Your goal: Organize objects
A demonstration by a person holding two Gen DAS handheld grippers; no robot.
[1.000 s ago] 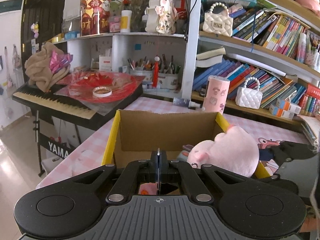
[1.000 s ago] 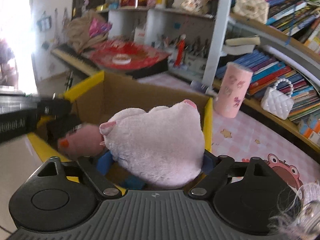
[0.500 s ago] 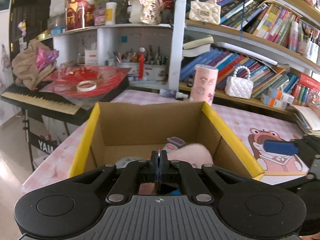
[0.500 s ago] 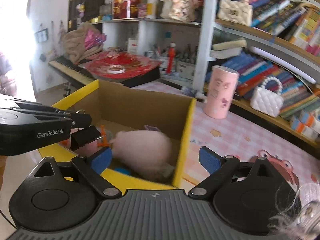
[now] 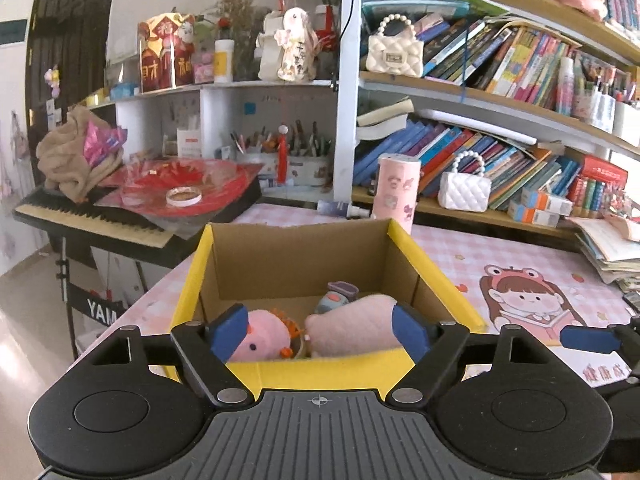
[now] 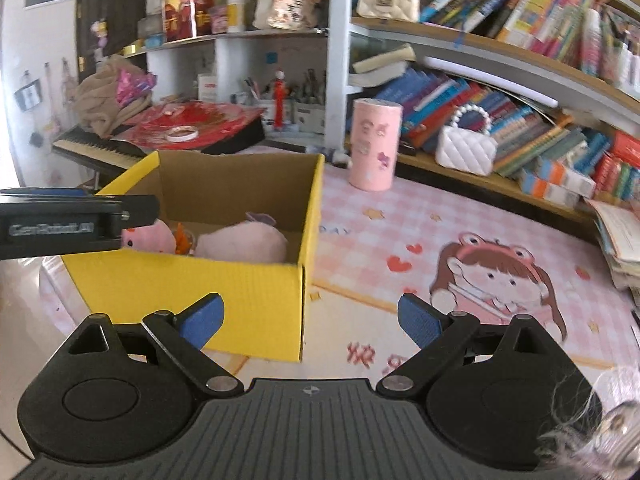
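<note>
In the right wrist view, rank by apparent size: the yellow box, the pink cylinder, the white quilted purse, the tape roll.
Largest to smallest as they look:
1. yellow box, though it is nearest the camera
2. pink cylinder
3. white quilted purse, close to the cylinder in area
4. tape roll, farthest away

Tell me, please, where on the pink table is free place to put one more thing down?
The bare patch lies on the pink tablecloth between the yellow box, the pink canister and the cartoon girl print. The box floor is crowded with plush toys; the book pile crowds the table's far right edge.
</note>
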